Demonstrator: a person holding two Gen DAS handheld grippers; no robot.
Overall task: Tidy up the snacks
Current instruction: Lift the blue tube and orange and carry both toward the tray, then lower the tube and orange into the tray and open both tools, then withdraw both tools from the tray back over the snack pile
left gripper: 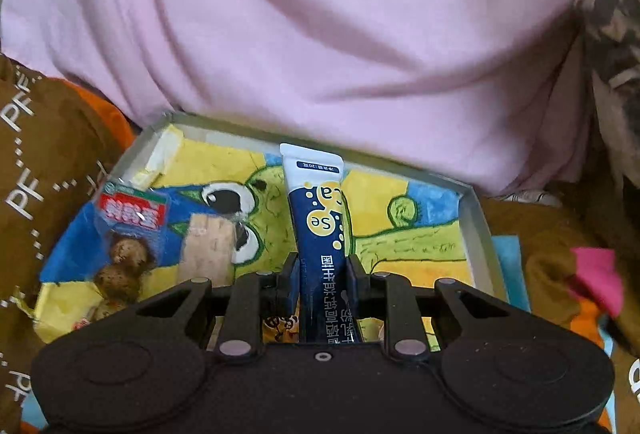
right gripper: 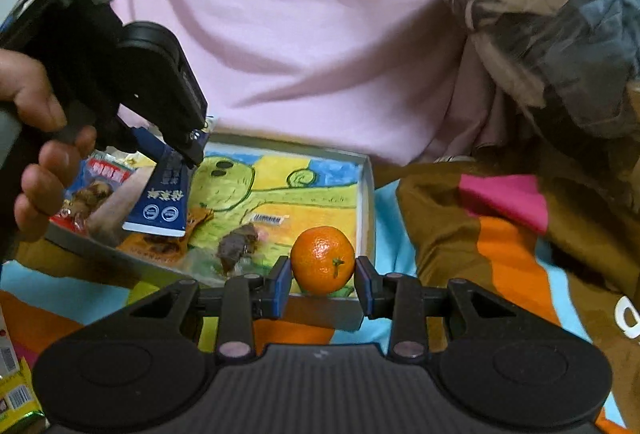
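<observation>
My left gripper (left gripper: 322, 266) is shut on a dark blue and white snack tube (left gripper: 320, 209) and holds it over a shallow box (left gripper: 476, 218) lined with a green cartoon drawing. In the right wrist view the left gripper (right gripper: 188, 149) holds the tube (right gripper: 162, 199) above the box's left end. My right gripper (right gripper: 323, 284) is shut on a small orange mandarin (right gripper: 322, 258) at the box's near right corner (right gripper: 366, 201). A clear pack of brown balls with a red label (left gripper: 128, 234) lies in the box at the left.
A brown wrapped snack (right gripper: 238, 244) and an orange packet (right gripper: 160, 244) lie in the box. A pink cloth (left gripper: 320, 33) bulges behind it. A brown, orange and blue blanket (right gripper: 500, 234) lies underneath. A plastic bag (right gripper: 540, 13) sits at the far right. Yellow packets (right gripper: 16, 394) lie at the left edge.
</observation>
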